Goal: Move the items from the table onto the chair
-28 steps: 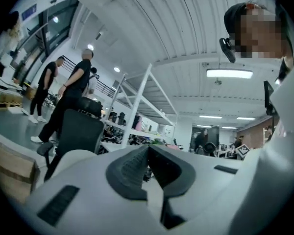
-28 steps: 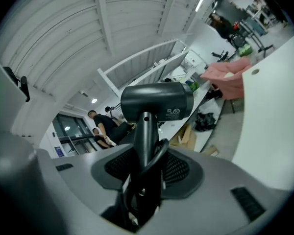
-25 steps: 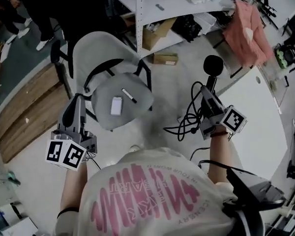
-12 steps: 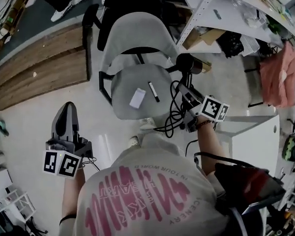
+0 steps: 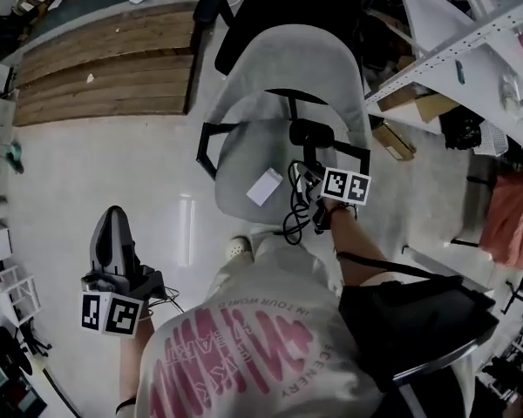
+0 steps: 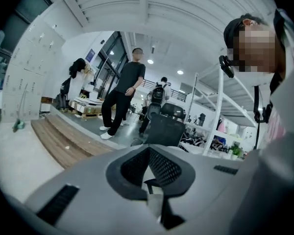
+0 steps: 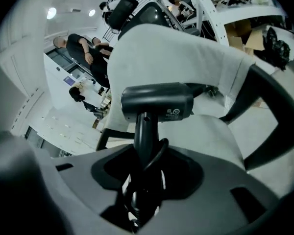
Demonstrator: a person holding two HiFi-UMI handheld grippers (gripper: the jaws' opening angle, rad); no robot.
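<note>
Over the seat of the chair (image 5: 241,151), I have my right gripper (image 5: 315,179) clamped on the hair dryer (image 7: 157,102) by its handle, jaws partway apart around it. The cord (image 5: 294,218) loops down beside my wrist. I'd say gripping the handle lets the head land first, clear of the white card (image 5: 264,186) lying on the seat just beside it. My left gripper (image 5: 113,225) hangs well apart over bare floor, jaws together with nothing in them.

A wooden platform (image 5: 105,68) lies upper left, white shelving (image 5: 458,46) upper right, perhaps a cardboard box (image 5: 392,140) beneath.
</note>
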